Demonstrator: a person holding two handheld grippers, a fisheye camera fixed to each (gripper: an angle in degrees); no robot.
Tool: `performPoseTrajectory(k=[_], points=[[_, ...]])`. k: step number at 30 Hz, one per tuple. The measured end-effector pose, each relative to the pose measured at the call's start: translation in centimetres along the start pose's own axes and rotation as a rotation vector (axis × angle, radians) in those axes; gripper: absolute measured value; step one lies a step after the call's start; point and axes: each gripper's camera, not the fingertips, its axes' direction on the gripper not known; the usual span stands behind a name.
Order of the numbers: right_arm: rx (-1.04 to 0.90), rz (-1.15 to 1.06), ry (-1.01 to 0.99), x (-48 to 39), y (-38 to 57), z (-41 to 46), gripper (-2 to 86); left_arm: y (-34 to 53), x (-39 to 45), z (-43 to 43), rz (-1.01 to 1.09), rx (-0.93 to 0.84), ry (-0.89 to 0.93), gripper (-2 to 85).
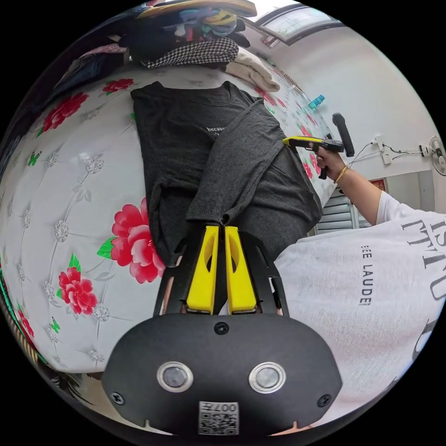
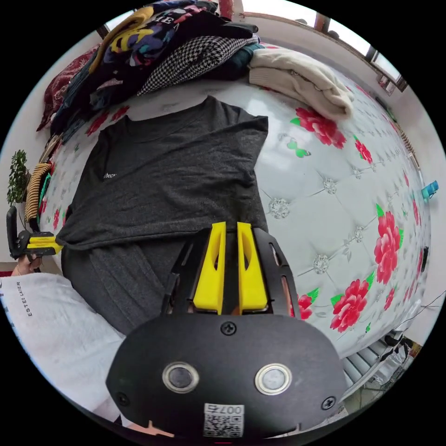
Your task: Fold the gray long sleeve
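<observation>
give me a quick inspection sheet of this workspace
surface: white quilted bed cover printed with red flowers
job's things: gray long sleeve lies flat, its sleeve drawn across the body
clutter: pile of clothes and a cream sweater at the far edge
grippers: left gripper shut on the sleeve cuff; right gripper jaws close together at the shirt's edge, grip unclear
cables: cords at a wall socket
surroundings: white wall, window, wall fan, potted plant
</observation>
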Motion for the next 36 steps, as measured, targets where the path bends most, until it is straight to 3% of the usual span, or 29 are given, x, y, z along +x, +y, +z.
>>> performPoseTrajectory(k=[1, 7, 12, 17, 21, 23, 25, 28, 36], points=[[0.091, -0.004, -0.004, 0.5, 1.0, -1.2, 0.5, -0.1, 0.7, 0.8, 0.013, -0.013, -0.024, -0.3], [0.134, 0.101, -0.040, 0.3, 3.2, -6.1, 0.8, 0.5, 4.0, 4.8, 0.056, -0.119, -0.150, -0.1], [0.252, -0.215, -0.270, -10.1, 5.3, -12.1, 2.4, 1.8, 5.5, 4.2, 0.018, -0.083, -0.148, 0.3], [0.171, -0.617, -0.426, -25.7, 7.8, -12.3, 3.9, 0.8, 7.8, 3.5, 0.043, -0.031, -0.180, 0.3], [0.088, -0.712, -0.455, -32.1, 8.4, -10.8, 4.9, -1.7, 12.5, 4.6, 0.154, -0.005, -0.215, 0.0], [-0.084, -0.743, -0.375, -34.3, 9.0, -7.6, 5.5, -2.5, 14.1, 6.6, 0.200, -0.038, -0.255, -0.3], [0.008, -0.706, -0.398, -33.4, 9.8, -9.2, 5.9, -2.8, 15.3, 8.7, 0.227, -0.070, -0.277, -0.6], [-0.036, -0.636, -0.430, -30.8, 10.7, -11.3, 6.6, -2.4, 17.3, 8.2, 0.241, -0.084, -0.310, -0.7], [0.135, -0.202, -0.393, -16.7, 19.5, -17.6, 7.7, 1.6, 21.2, 5.2, 0.248, -0.021, -0.367, -0.9]])
